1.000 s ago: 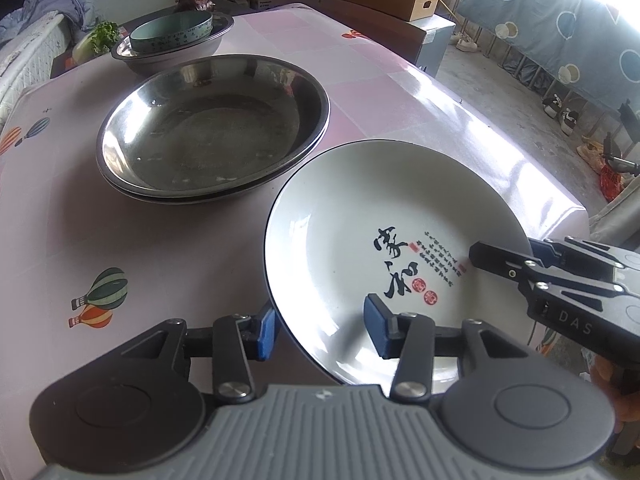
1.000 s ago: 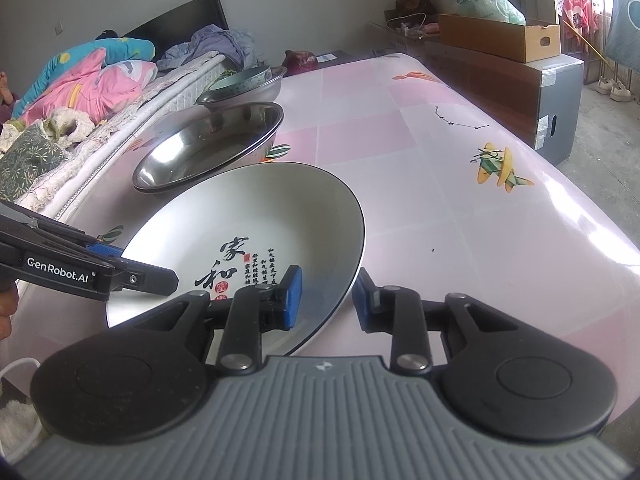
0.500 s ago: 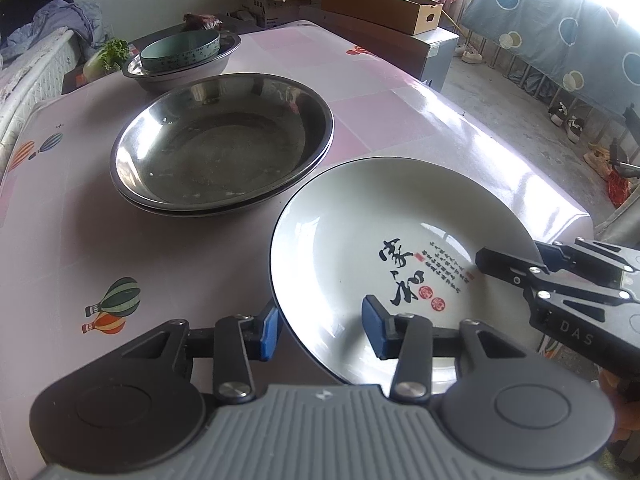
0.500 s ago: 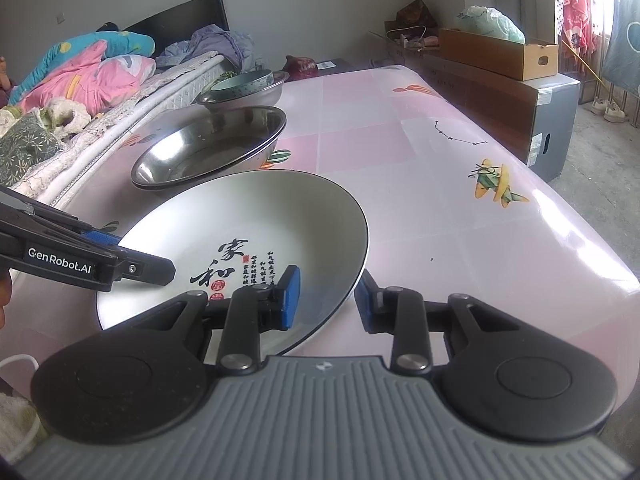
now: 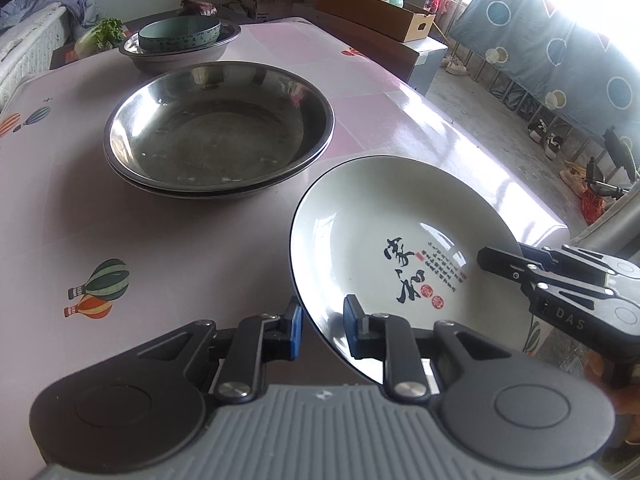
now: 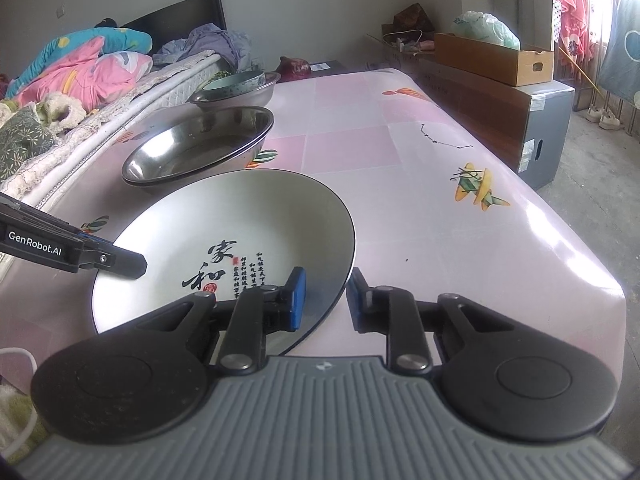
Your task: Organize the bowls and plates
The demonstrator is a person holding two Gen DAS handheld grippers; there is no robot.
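A white plate (image 5: 384, 224) with black and red calligraphy is held tilted above the pink table; it also shows in the right wrist view (image 6: 224, 240). My left gripper (image 5: 322, 326) is shut on its near left rim. My right gripper (image 6: 326, 298) is shut on its opposite rim. Each gripper appears in the other's view, the right one (image 5: 560, 284) and the left one (image 6: 80, 252). Two nested steel basins (image 5: 218, 128) sit beyond the plate. Farther back a teal bowl (image 5: 180, 32) rests in another steel basin (image 5: 160, 54).
The table (image 6: 440, 184) has a pink cloth with balloon and kite prints. A bed with bedding (image 6: 80, 72) runs along its left side. A wooden cabinet with a cardboard box (image 6: 492, 60) stands at the right. The table's edge drops off at the right (image 5: 540, 216).
The plate has risen off the table between both grippers and tilted, and it has moved a little right and nearer in the left wrist view.
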